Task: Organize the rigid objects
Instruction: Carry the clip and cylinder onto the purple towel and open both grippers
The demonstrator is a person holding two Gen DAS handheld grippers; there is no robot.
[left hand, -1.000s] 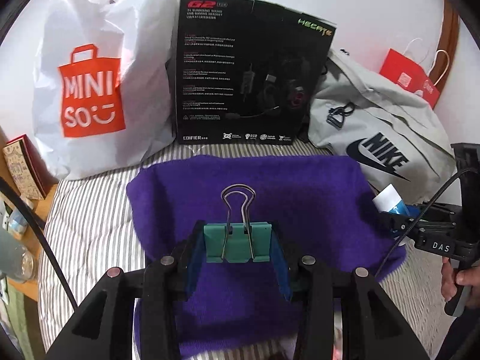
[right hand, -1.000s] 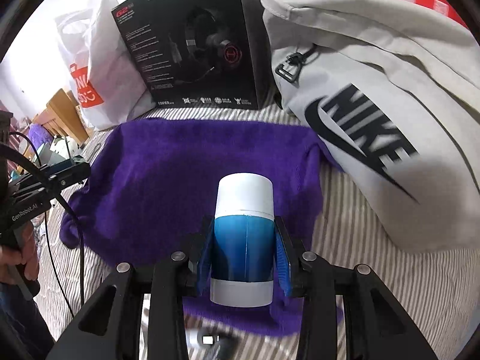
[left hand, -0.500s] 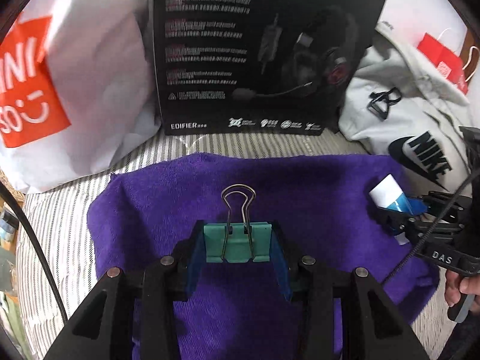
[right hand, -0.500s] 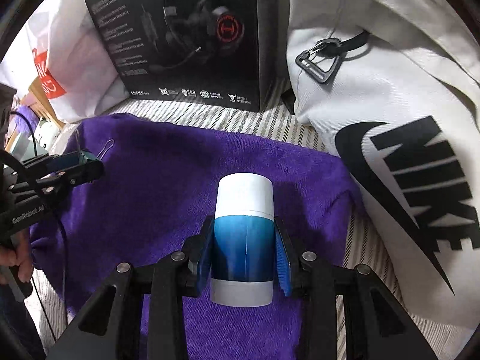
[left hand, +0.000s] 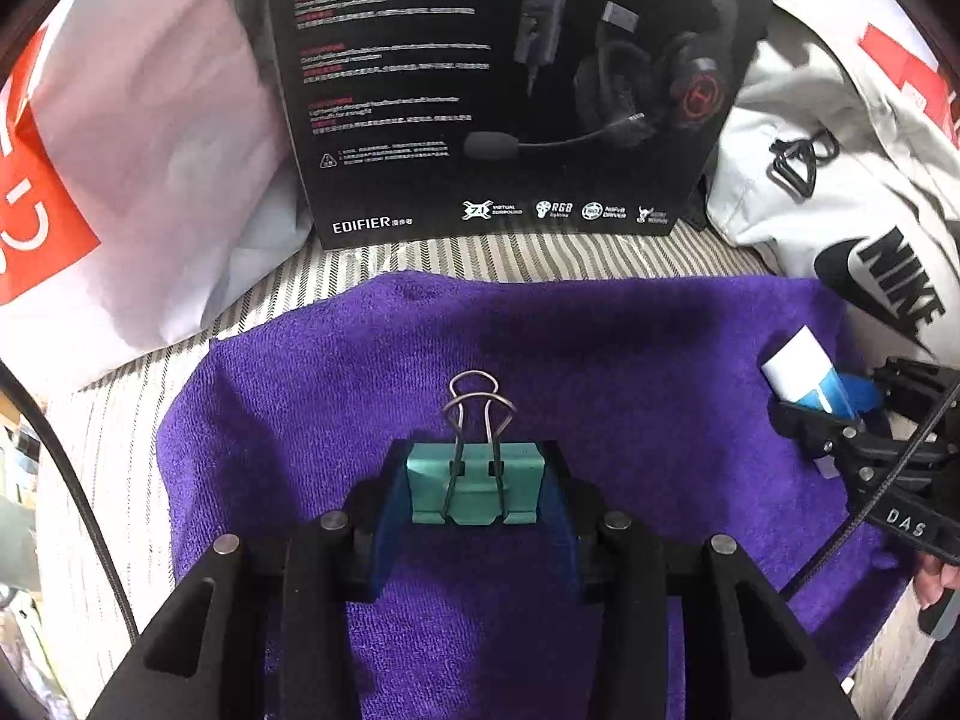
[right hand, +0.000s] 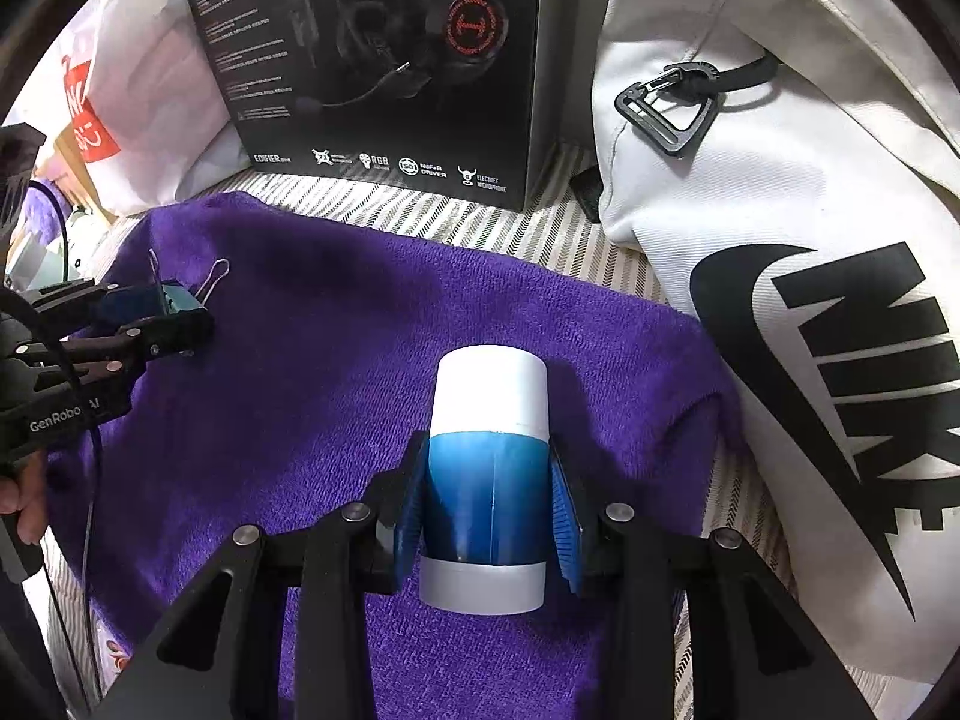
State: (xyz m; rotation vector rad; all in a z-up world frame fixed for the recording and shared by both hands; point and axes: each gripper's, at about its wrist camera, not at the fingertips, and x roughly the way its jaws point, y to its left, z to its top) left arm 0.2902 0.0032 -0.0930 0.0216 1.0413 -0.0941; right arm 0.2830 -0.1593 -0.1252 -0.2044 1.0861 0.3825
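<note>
My left gripper (left hand: 475, 483) is shut on a green binder clip (left hand: 475, 480) whose wire handles point forward, held low over a purple towel (left hand: 630, 360). In the right wrist view that left gripper (right hand: 180, 312) sits at the towel's left edge with the binder clip (right hand: 177, 298) in it. My right gripper (right hand: 489, 504) is shut on a blue and white cylinder (right hand: 489, 462) above the purple towel (right hand: 312, 372). The left wrist view shows the right gripper (left hand: 840, 414) at the far right with the cylinder (left hand: 804, 372).
A black headset box (left hand: 516, 90) stands upright behind the towel. A white shopping bag (left hand: 138, 168) leans at the left, a grey Nike bag (right hand: 810, 240) lies at the right. The striped bedding (left hand: 480, 258) shows between towel and box.
Both grippers have moved forward and lower over the towel, toward the headset box, each still holding its object. The box and bags fill more of both views.
</note>
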